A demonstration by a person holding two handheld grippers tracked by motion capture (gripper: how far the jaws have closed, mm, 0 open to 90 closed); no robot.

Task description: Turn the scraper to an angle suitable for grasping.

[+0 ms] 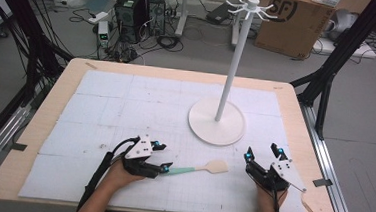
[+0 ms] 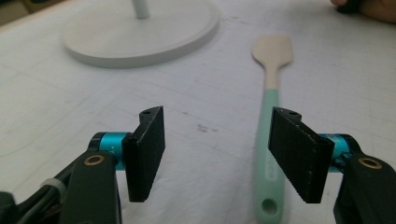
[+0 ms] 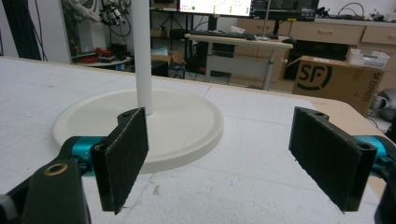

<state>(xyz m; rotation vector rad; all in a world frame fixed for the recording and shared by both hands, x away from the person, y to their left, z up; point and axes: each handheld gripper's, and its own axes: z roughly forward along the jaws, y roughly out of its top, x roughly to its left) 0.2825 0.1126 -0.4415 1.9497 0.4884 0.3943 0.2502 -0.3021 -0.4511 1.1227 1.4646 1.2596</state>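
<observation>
High view: left gripper (image 1: 165, 157) at the near left of the white mat (image 1: 106, 105), jaws parted, nothing gripped, spatula (image 1: 199, 169) lying flat just right of it, handle end by the jaw tips; right gripper (image 1: 263, 154) spread wide near the right table edge (image 1: 317, 160), round stand base (image 1: 217, 121) beyond, bare mat far left. Left gripper view: pads (image 2: 147, 149) apart, mint handle beside the right pad, untouched. Right gripper view: jaws released, stand base (image 3: 182, 126) ahead.

"SF EXPRESS" on cardboard box (image 3: 337, 77)
</observation>
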